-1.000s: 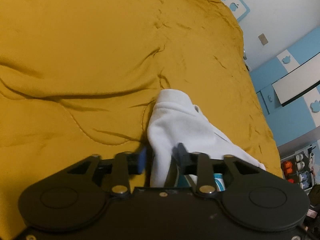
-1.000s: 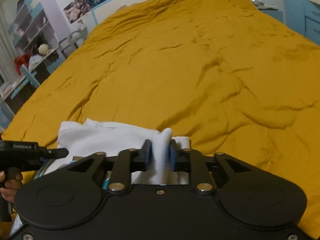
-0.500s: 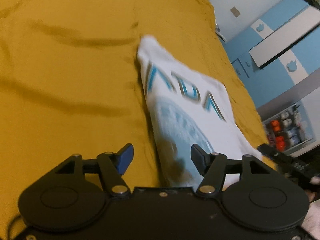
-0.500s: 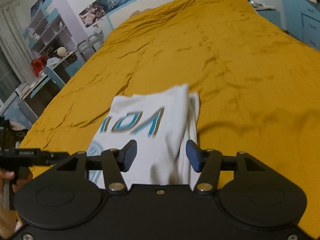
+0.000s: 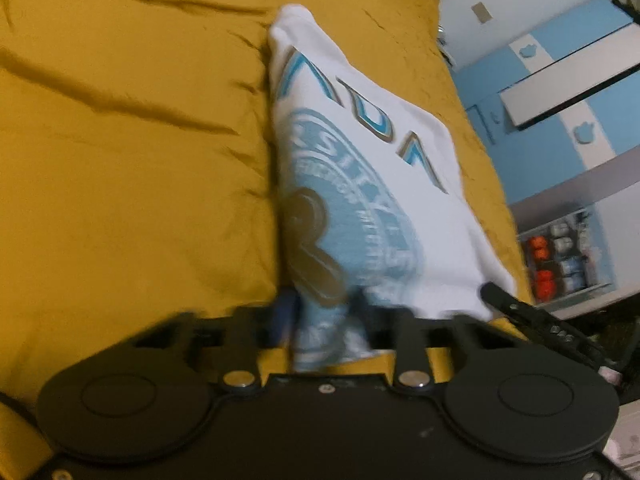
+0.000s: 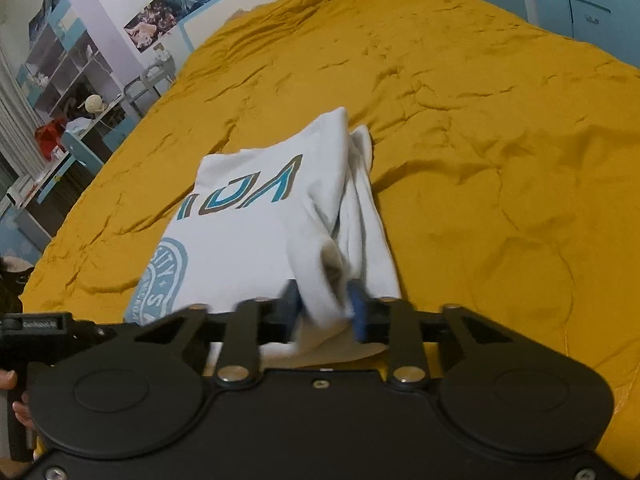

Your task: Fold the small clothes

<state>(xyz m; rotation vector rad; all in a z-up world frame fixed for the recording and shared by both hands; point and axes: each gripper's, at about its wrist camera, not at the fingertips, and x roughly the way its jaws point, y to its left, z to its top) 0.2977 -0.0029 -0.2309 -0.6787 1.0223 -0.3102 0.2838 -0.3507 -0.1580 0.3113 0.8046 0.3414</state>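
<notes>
The left hand-held gripper [image 5: 322,314] has its fingers pinched on the near hem of the white T-shirt [image 5: 360,168]. The right hand-held gripper [image 6: 324,308] likewise clamps bunched hem fabric. The shirt lies folded on the mustard bedspread [image 6: 480,120], by the bed's near edge.

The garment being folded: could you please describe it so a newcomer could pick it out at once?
A mustard-yellow bedspread fills both views. On it lies a folded white T-shirt, the only garment there, with teal lettering and a round teal emblem.
</notes>
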